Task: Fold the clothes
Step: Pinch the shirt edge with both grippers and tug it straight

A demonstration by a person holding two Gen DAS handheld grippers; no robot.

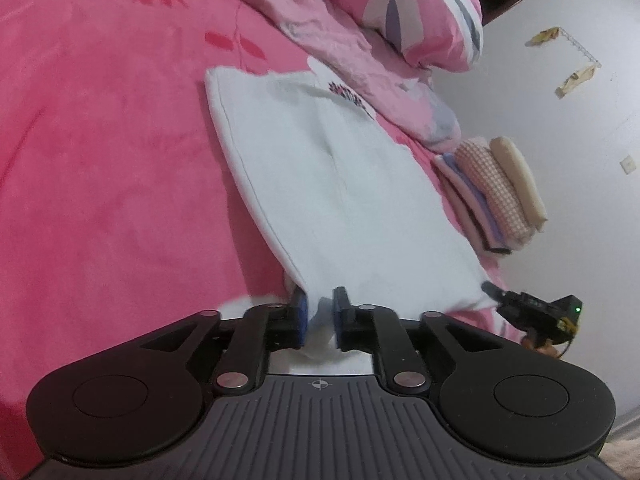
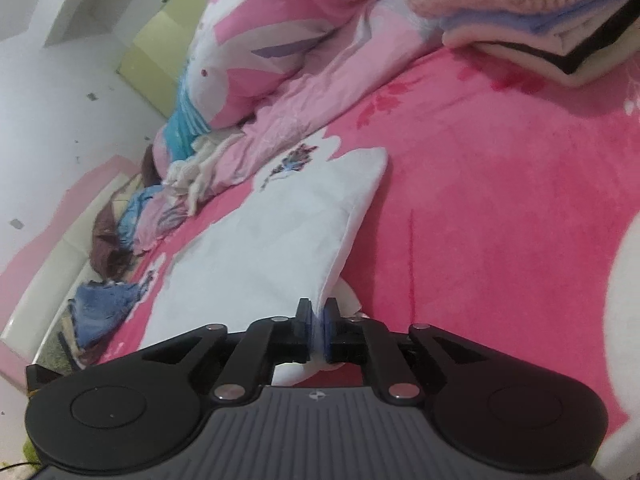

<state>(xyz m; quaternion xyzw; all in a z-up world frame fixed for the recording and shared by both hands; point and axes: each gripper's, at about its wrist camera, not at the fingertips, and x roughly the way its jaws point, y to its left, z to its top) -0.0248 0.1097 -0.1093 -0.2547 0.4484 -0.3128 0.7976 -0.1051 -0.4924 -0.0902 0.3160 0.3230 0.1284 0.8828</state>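
I see the pink bed cover [image 1: 100,152] filling most of both views, with a rumpled pink-and-white quilt [image 2: 256,52] bunched along its far side. On the cover lies the white garment [image 1: 328,184], spread flat and reaching away from me towards the quilt, its near edge lifted off the cover. A stack of folded clothes [image 1: 496,192] sits just beyond the garment's right side, near the bed's edge. My left gripper [image 1: 320,320] has its jaws narrowed onto the garment's near left corner, white cloth bunched between the blue pads. My right gripper [image 2: 319,330] pinches the near right corner the same way, jaws almost together with cloth between them.
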